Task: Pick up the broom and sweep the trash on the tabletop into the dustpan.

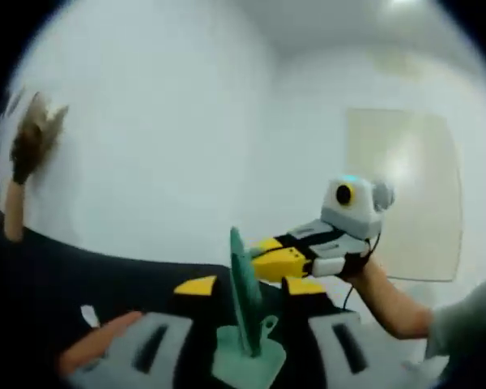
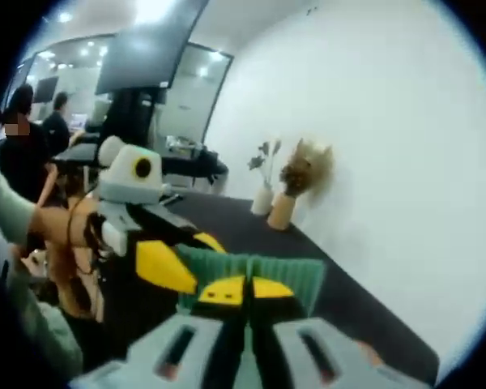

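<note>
Right gripper view had the right gripper (image 2: 245, 320) clamped on a green broom (image 2: 251, 279) at six o'clock, left gripper (image 2: 166, 263) alongside at nine, grip unclear, vases (image 2: 282, 209) beyond at one — both lifted off the dark tabletop (image 2: 364, 312), lowering toward unseen trash probably came next.

Both views soft and blurred throughout, no crisp edges anywhere. Strong fisheye bending: straight lines curve toward the frame edges. Left gripper view: bright, even, washed-out white wall (image 1: 162, 121), pale glare patch at upper right, dark surface (image 1: 73, 271) at lower left shows almost no detail. Right gripper view: ceiling lights (image 2: 150, 10) blown out at top left, white wall (image 2: 389, 121) evenly lit on the right, background people dim and smeared at left.
</note>
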Demonstrator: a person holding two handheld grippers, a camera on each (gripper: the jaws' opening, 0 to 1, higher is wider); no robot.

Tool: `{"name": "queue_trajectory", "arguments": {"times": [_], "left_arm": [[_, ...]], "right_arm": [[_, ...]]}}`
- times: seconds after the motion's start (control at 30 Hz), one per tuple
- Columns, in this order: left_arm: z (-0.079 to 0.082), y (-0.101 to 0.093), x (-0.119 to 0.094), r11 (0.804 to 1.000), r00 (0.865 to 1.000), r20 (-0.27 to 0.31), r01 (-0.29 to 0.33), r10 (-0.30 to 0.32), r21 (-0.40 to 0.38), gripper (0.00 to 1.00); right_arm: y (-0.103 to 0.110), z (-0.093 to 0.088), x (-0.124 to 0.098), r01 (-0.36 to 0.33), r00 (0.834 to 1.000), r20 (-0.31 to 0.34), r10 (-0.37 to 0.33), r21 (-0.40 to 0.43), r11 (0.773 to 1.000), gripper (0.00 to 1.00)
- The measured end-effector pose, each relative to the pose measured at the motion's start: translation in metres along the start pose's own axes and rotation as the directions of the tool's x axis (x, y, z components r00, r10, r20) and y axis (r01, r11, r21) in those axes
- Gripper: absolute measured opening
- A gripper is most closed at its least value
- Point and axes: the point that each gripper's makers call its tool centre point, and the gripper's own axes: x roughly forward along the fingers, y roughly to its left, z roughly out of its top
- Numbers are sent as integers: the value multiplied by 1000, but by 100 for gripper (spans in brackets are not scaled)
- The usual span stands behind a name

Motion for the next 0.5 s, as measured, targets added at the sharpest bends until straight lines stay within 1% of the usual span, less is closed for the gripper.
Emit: {"name": "queue_trajectory", "arguments": {"times": [0.07,0.13,0.17,0.2,0.27,0.33,0.43,0.5], "left_arm": [[-1,2,0,1000,1000,-3,-1,1,-9,17],[-7,-2,0,999,1000,-10,-2,2,-33,6],[-8,1,0,999,1000,-12,-17,16,-36,4],[-9,2,0,999,1000,-12,-24,24,-23,4],[-9,3,0,999,1000,-16,-19,18,-34,3],[-8,7,0,998,999,-2,-36,36,-43,3],[-3,10,0,996,999,32,-40,43,-81,2],[0,12,0,995,997,51,-52,57,-88,2]], "right_arm": [[0,0,1,-5,1000,-1,5,-4,1000,1],[1,-1,1,-9,1000,-2,9,-9,1000,1],[3,-1,1,-12,1000,-1,12,-11,1000,1],[3,-1,2,-13,1000,-2,13,-12,1000,1],[2,-3,3,-9,1000,-6,9,-21,1000,1],[-1,-2,3,-7,1000,2,7,-16,1000,1],[-1,2,2,-7,999,43,7,-14,1000,1],[-1,6,1,1,996,92,-1,-6,1000,2]]}}
